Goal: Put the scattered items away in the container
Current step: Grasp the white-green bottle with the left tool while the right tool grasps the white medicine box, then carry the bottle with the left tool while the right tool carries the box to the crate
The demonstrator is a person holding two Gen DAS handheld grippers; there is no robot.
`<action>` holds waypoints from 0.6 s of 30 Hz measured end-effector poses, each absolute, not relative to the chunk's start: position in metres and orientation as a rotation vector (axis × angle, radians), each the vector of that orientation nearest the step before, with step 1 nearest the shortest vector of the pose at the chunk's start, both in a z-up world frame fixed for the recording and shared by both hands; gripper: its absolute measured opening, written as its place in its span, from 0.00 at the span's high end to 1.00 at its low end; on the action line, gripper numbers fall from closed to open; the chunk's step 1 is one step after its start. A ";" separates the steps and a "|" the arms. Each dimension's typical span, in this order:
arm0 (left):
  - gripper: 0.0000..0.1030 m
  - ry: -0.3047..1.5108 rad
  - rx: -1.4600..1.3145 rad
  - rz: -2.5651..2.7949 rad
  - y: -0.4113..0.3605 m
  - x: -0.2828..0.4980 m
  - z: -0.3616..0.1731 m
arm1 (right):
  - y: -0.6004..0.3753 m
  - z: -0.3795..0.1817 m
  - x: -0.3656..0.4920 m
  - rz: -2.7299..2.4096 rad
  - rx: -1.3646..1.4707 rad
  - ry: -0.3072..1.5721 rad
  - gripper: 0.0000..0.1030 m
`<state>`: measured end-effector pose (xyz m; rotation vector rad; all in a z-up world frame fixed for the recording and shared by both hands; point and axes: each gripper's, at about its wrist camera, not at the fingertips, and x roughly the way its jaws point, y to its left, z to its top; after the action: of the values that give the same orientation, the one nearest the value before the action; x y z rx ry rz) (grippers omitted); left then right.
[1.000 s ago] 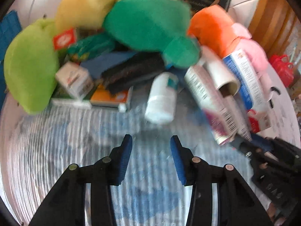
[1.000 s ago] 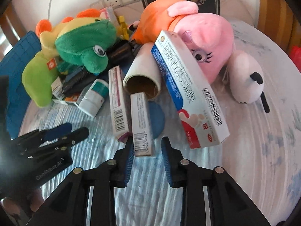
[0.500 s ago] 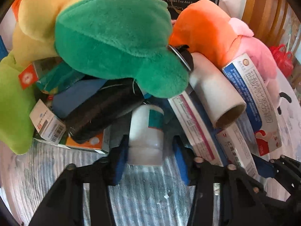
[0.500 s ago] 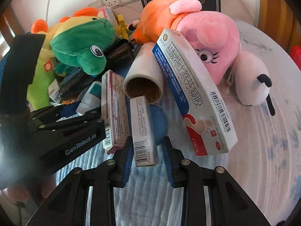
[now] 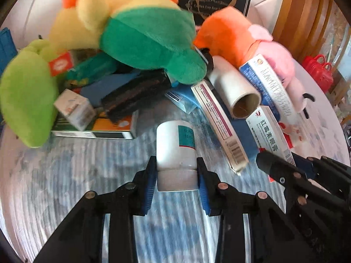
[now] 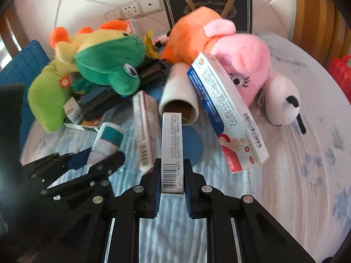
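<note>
- Black arms with blue pads at the bottom of the left wrist view belong to the left gripper point(image 5: 177, 180); its jaws have just been closing and now clamp the capped end of a white bottle point(image 5: 175, 151) with a teal label, whose far end points up the frame.
- Bottom centre of the right wrist view shows the right gripper point(image 6: 172, 183); its jaws have just been closing and are now pressed tight on the barcode end of a narrow grey box point(image 6: 172, 151), which stands up the frame from between the pads.
- Under both lies the pale surface point(image 6: 307, 175) with faint blue marks.
- Just left of the grey box, a slim box with a purple stripe point(image 6: 144, 131) lies lengthwise; behind it a cardboard tube point(image 6: 179, 92) opens toward the camera.
- Right of the tube, a long blue-and-white box point(image 6: 228, 114) leans on a pink plush pig point(image 6: 248, 59) in an orange top.
- At centre left, a green and yellow plush frog point(image 6: 105, 65) sprawls over dark items and small boxes.
- At the far left edge stands a blue crate point(image 6: 26, 65); whether it is the container I cannot tell.
- Farthest back, a black gift bag point(image 6: 206, 2) stands against the tiled wall.
</note>
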<state>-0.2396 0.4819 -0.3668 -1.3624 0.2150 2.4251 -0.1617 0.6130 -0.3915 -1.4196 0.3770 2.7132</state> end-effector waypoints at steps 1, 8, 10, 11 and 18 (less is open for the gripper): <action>0.67 0.211 -1.347 2.434 0.477 -0.235 -0.360 | 0.610 -0.386 -0.157 2.720 -1.407 0.371 0.83; 0.67 0.176 -1.227 2.518 0.435 -0.209 -0.310 | 0.580 -0.330 -0.133 2.787 -1.283 0.298 0.83; 0.67 0.161 -1.192 2.538 0.439 -0.207 -0.291 | 0.569 -0.313 -0.129 2.815 -1.246 0.271 0.83; 0.67 0.158 -1.175 2.548 0.436 -0.205 -0.282 | 0.559 -0.303 -0.127 2.836 -1.221 0.247 0.83; 0.67 0.141 -1.085 2.710 0.378 -0.180 -0.240 | 0.504 -0.259 -0.121 2.966 -1.142 0.163 0.83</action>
<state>-0.1802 0.3777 -0.2403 -1.0853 0.1408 2.7096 -0.1213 0.5040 -0.2586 -1.1421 0.1625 2.9658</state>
